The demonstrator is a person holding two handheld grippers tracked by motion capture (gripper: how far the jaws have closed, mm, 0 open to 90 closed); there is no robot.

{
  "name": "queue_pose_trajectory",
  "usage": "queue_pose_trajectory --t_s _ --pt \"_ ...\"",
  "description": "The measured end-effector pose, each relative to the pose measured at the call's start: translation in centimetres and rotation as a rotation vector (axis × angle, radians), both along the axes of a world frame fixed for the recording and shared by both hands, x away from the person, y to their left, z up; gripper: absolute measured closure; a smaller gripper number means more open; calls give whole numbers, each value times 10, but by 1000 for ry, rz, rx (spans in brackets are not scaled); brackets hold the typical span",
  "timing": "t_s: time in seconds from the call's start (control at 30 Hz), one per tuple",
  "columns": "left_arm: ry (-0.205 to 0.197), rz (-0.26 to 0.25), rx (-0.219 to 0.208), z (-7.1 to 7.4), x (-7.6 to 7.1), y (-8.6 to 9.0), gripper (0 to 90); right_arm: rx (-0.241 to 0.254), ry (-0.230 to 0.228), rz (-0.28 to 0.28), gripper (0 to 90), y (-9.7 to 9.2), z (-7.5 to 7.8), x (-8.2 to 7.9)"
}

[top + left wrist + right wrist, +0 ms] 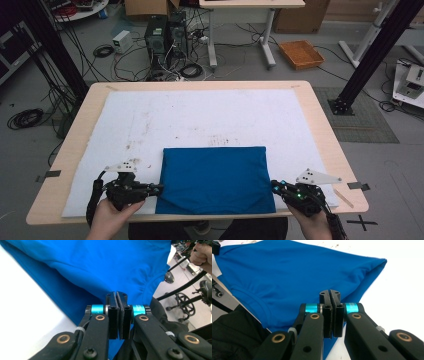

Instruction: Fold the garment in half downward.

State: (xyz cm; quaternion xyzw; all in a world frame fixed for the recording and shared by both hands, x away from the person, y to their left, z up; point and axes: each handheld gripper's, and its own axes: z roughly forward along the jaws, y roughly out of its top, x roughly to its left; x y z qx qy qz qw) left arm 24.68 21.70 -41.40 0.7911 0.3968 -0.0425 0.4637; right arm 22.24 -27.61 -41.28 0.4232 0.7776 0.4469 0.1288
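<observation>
- The blue garment [215, 180] lay folded into a rectangle on the white mat [200, 120], toward the near edge of the worktop [320, 125], its front edge reaching almost to the mat's near border.
- The left gripper [159, 189] sat at the garment's near left corner, and the right gripper [274, 186] at its near right corner, each held in one of the person's hands.
- In the left gripper view the jaws stood pressed together with blue fabric [105, 267] directly behind and beneath them; whether a layer was pinched between the pads could not be told.
- In the right gripper view the jaws likewise stood together over the cloth [294, 275], close to the ribbed collar seam [254, 301]; a grip on fabric could not be confirmed there either.
- Judged risk: if only the top layer was caught, lifting would peel the fold open and spoil the neat rectangle.
- Judged risk: an uneven pull from the two corners would skew the garment or drag it off the mat's near edge toward the person's lap.
- Judged risk: thin, slippery fabric could slide out of shut jaws mid-lift, dropping one corner and bunching the cloth.
</observation>
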Motion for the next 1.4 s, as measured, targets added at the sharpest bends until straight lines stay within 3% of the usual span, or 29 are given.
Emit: queue_pose_trajectory --t_s 0.33,0.43,0.53,0.67,0.87,1.0,1.13,1.23,1.4 --pt "11 4 26 -7 -1 1 881 -18 18 -11 894 -5 -11 -5" --pt "2 8 52 -8 -3 0 874 -25 21 -6 875 -5 -13 -6" --pt "-22 38 86 -7 -2 -2 700 -26 18 -10 801 -5 -14 -6" --pt "-95 92 112 0 6 -1 592 -25 -14 -34 737 -6 -9 0" --pt "-188 181 101 4 36 4 531 -27 -47 -91 664 -6 -2 32" --pt "-211 213 106 1 61 2 506 -15 -66 -120 627 -6 -1 60" --pt "-271 266 151 -2 85 -5 503 28 -61 -159 621 -5 -1 87" --pt "-277 285 179 -5 99 -10 503 17 -52 -186 608 -1 -5 105" --pt "-247 268 192 -18 118 -18 504 12 16 -226 594 5 -21 133"
